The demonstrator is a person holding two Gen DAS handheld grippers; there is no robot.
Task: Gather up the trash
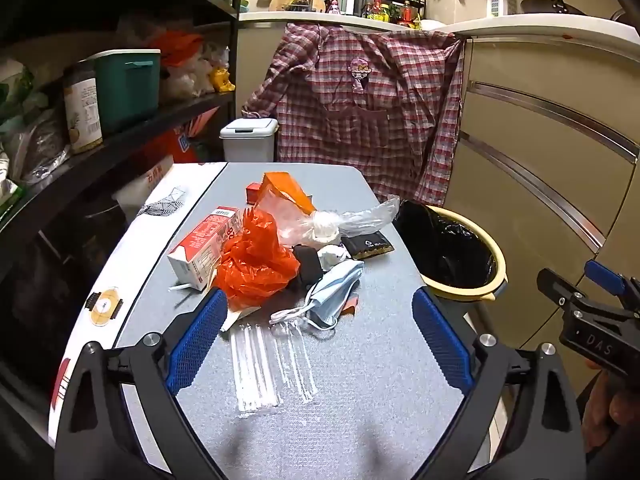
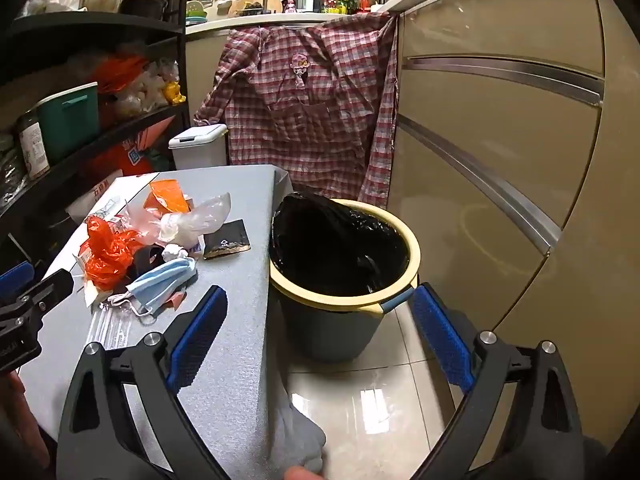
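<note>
The trash lies in a loose heap on the grey table (image 1: 380,360), towards its middle and far part: a crumpled orange bag (image 1: 256,260), a red and white carton (image 1: 204,246) on its side just left of it, a blue face mask (image 1: 334,292) at the near edge of the heap with its loops trailing, a clear plastic bag (image 1: 340,220) behind, a small dark packet (image 1: 368,246) on the right, and a clear wrapper (image 1: 272,364) flat on the table nearest the camera. Nothing shows in the bin (image 2: 344,256), which stands on the floor just beside the table's right edge, lined with a black bag and open at the top.

The left gripper (image 1: 320,344) hovers over the near part of the table, its blue pads wide apart with nothing between them; the heap sits just beyond the fingertips. The right gripper (image 2: 318,340) is likewise spread and empty, straddling the table's right edge and aimed at the bin.

By the look of it the job is at its start: no piece is picked up yet. The next move calls for one gripper to advance to a near piece, likely the mask or the orange bag, close on a bunched part, and carry it right, over the rim. The flat wrapper may be hard to pinch
</note>
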